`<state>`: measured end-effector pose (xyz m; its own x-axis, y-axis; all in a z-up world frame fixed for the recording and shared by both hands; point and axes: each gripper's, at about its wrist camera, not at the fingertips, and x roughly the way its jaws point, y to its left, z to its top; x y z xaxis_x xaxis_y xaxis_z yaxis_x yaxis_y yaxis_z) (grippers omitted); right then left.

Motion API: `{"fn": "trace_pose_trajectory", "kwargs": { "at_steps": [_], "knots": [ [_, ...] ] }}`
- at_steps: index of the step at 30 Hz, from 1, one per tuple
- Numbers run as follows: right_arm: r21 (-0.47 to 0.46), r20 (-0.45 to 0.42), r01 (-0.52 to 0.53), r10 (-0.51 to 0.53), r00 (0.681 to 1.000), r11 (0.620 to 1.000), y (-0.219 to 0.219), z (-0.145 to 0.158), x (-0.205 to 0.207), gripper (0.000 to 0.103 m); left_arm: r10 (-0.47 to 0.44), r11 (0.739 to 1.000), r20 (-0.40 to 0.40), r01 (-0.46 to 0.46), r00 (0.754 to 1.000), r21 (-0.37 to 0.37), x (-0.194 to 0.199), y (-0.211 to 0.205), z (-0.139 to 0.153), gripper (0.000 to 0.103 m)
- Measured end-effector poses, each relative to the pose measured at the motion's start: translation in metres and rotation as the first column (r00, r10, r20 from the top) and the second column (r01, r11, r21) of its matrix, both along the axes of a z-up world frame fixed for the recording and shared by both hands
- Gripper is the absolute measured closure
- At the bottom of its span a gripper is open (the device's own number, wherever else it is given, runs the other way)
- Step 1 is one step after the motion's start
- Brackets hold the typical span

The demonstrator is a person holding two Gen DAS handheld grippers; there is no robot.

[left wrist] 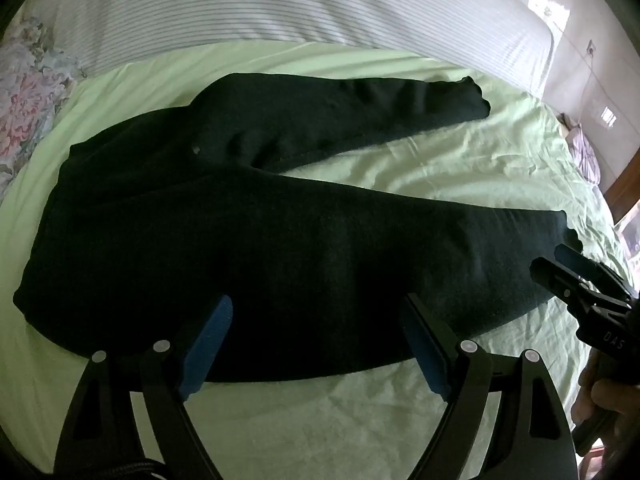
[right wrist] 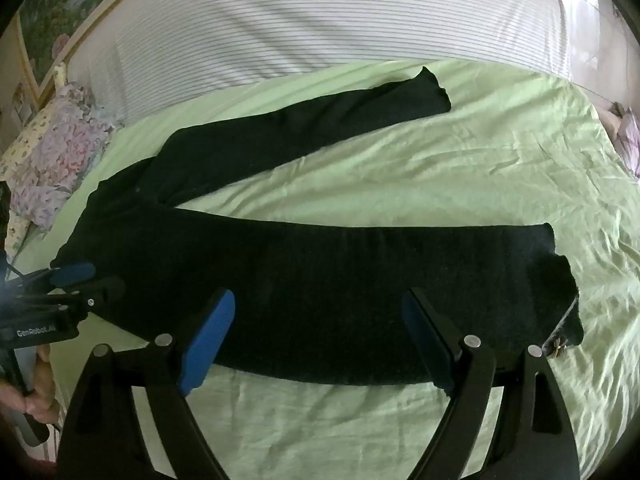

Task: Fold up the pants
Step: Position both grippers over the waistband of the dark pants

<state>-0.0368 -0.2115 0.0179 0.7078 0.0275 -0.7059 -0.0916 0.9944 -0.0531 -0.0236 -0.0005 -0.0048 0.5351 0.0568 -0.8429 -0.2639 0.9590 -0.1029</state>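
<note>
Across the frame centre, both views:
Pants [left wrist: 280,248]: dark, spread flat on the green sheet [left wrist: 460,168], legs splayed toward the right.
Near-leg cuff: small tag at lower right, right wrist view; unreadable.
Left gripper [left wrist: 318,344]: jaws wide apart, holding nothing, above the near leg.
Right gripper [right wrist: 320,340]: jaws wide apart, holding nothing.
Writing: "GenRobot.AI" on left gripper body, right wrist view; "DAS" on right gripper, cut off.
Striped bedding [right wrist: 320,20]: upper frame.
Floral pillow [right wrist: 60,152]: left edge, partly cut off.

bare sheet [right wrist: 360,184] between pant legs | floral pillow [right wrist: 60,160] flanks waistband
</note>
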Motion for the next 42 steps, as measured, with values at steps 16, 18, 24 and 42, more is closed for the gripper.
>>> {"fn": "trace_pose_trajectory", "kwargs": {
  "at_steps": [16,18,24,42],
  "knots": [
    [-0.012,0.0,0.0,0.0,1.0,1.0,-0.002,-0.001,-0.001,0.017,0.0,1.0,-0.001,0.0,1.0,0.002,0.0,0.0,0.0,0.017],
    [-0.016,0.001,0.0,0.0,1.0,1.0,-0.002,-0.001,-0.001,0.017,0.0,1.0,-0.003,0.0,1.0,0.002,0.0,-0.001,0.0,0.017],
    [-0.015,0.004,0.002,-0.002,1.0,1.0,0.0,-0.001,-0.002,0.017,-0.001,1.0,-0.005,0.001,1.0,-0.001,0.0,0.0,0.0,0.017],
    [-0.036,0.028,0.004,-0.003,1.0,0.999,0.005,-0.003,0.0,0.017,0.003,1.0,-0.016,-0.003,1.0,-0.014,0.002,0.005,-0.002,0.017]
  ]
}}
